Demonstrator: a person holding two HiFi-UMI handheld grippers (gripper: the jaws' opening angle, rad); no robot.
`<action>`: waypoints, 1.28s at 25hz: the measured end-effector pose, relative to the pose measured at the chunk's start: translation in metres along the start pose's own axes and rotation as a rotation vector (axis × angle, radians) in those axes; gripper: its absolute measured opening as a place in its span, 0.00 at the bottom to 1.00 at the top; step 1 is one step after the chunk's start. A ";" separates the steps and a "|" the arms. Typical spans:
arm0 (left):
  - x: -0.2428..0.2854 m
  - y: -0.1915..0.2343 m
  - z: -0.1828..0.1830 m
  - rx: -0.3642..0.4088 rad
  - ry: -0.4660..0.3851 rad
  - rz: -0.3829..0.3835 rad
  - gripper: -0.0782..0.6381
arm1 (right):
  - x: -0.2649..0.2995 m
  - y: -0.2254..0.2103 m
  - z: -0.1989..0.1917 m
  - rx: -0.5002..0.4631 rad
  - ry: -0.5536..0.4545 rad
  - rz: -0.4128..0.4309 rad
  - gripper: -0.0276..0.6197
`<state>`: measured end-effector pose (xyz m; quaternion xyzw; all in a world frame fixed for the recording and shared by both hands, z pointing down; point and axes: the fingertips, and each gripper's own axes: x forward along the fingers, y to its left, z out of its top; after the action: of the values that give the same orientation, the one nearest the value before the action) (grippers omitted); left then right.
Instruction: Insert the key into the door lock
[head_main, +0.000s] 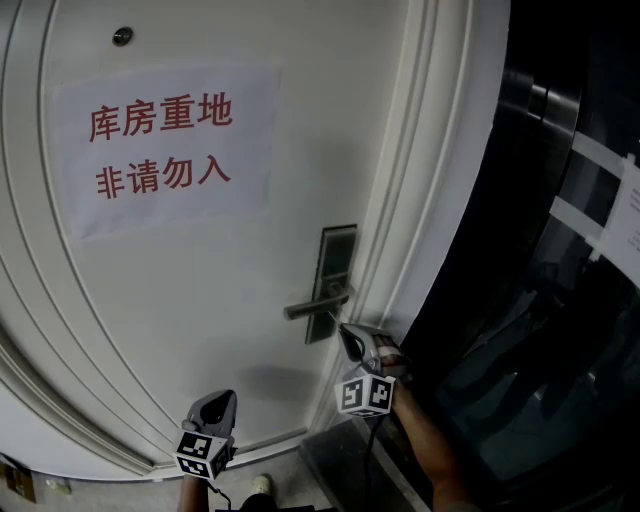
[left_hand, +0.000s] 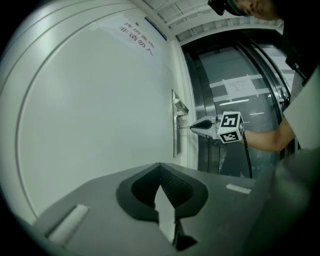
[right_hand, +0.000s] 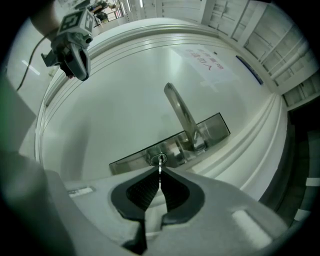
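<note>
We see the right gripper (head_main: 349, 334) pinching the key (right_hand: 160, 167), its tip at the keyhole (right_hand: 158, 159) near the right edge of the door (head_main: 200, 300), below the lever handle (head_main: 315, 305). The left gripper (left_hand: 160, 166) has its jaws pressed together, empty.

"Where's the key (right_hand: 160, 168)?"

"It's a thin silver blade, pinched edge-on in the tips of the right gripper (head_main: 349, 335) and pointing level at the door (head_main: 200, 300)."

"And the lock (head_main: 337, 268)?"

"A tall metal plate, upright near the door's edge, with a lever handle (head_main: 312, 306) sticking out sideways. The round keyhole (right_hand: 158, 159) sits below the handle. The key's tip meets its slot."
</note>
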<state>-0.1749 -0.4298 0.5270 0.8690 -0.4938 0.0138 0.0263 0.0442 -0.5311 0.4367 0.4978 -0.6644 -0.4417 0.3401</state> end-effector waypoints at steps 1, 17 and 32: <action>0.000 0.000 0.000 -0.001 -0.001 0.000 0.11 | 0.000 0.000 0.000 -0.002 0.001 0.002 0.06; -0.001 0.004 -0.001 -0.021 -0.014 0.009 0.11 | 0.003 -0.003 0.006 -0.167 0.042 0.024 0.06; 0.001 0.003 -0.003 -0.033 -0.019 0.015 0.11 | 0.008 -0.003 0.012 -0.355 0.121 -0.020 0.06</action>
<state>-0.1771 -0.4325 0.5304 0.8648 -0.5007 -0.0024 0.0361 0.0329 -0.5359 0.4292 0.4622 -0.5495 -0.5246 0.4575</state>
